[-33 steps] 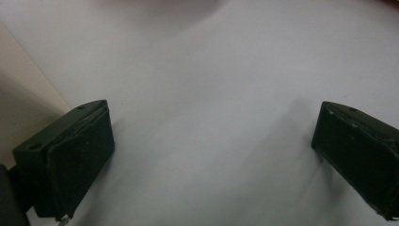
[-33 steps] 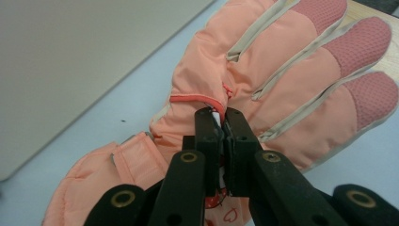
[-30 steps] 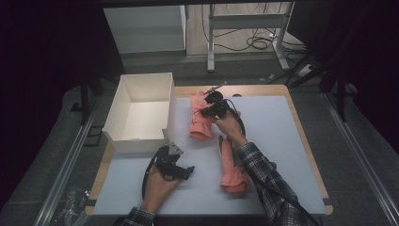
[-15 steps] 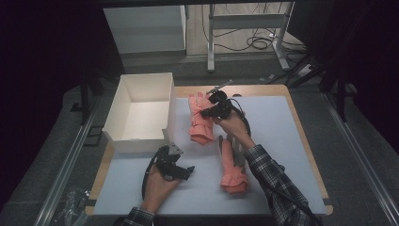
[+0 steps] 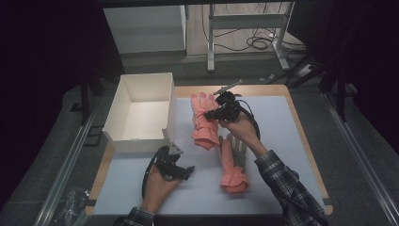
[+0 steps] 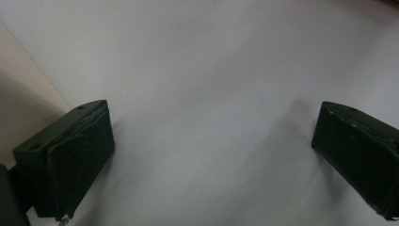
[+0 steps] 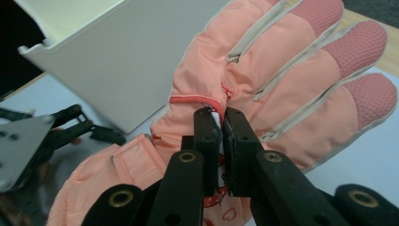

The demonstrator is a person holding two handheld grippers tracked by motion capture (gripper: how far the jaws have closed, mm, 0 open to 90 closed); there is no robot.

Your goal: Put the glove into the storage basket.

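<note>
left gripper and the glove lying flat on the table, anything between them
Nothing: in the high view the stretch of grey table cover between the left gripper and the flat glove is bare. The other glove sits farther back, pinched by the right gripper.

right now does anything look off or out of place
Nothing looks damaged or spilled. The right tongs pinch one pink glove beside the white box; the other glove lies flat on the mat, and the left tongs are open.

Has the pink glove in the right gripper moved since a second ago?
Yes, slightly. The pink glove, pinched by the right gripper, has lifted and shifted a little toward the white box.
</note>
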